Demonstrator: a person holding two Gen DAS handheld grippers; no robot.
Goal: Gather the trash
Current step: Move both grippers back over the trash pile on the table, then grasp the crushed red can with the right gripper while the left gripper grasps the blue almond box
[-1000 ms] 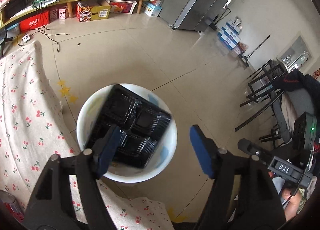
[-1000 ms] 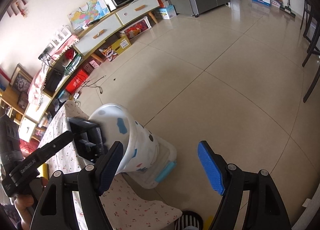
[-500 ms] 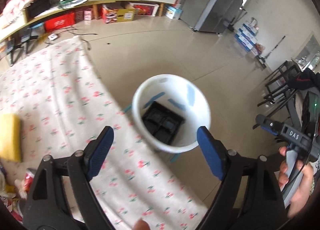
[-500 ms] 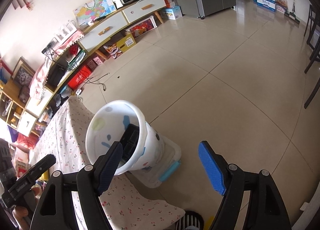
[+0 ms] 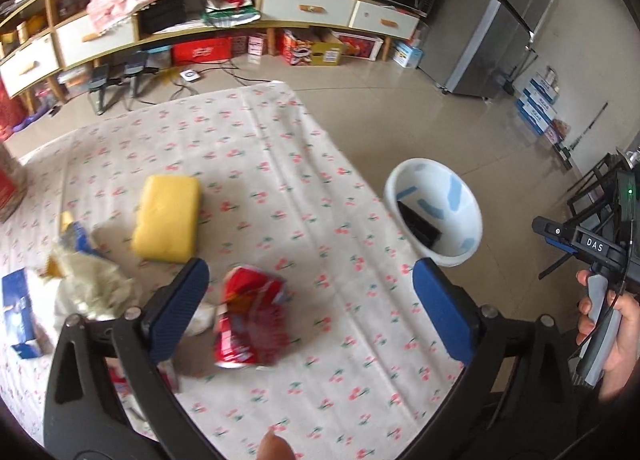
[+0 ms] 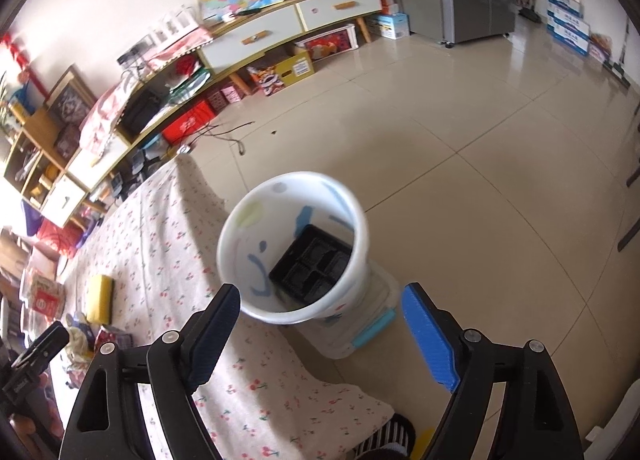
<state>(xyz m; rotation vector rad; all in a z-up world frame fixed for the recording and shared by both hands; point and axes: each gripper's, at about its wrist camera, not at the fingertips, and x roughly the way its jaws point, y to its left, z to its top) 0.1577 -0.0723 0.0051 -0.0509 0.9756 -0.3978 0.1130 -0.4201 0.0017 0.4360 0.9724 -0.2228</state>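
Two tongs stand spread with nothing pinched, both just opening wider: left tongs (image 5: 310,306) above a red wrapper (image 5: 250,322), right tongs (image 6: 320,330) above the bin (image 6: 292,256).

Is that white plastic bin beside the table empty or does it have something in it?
Not empty. The white plastic bin stands upright with one black compartment tray leaning inside; the rest of its inside shows bare.
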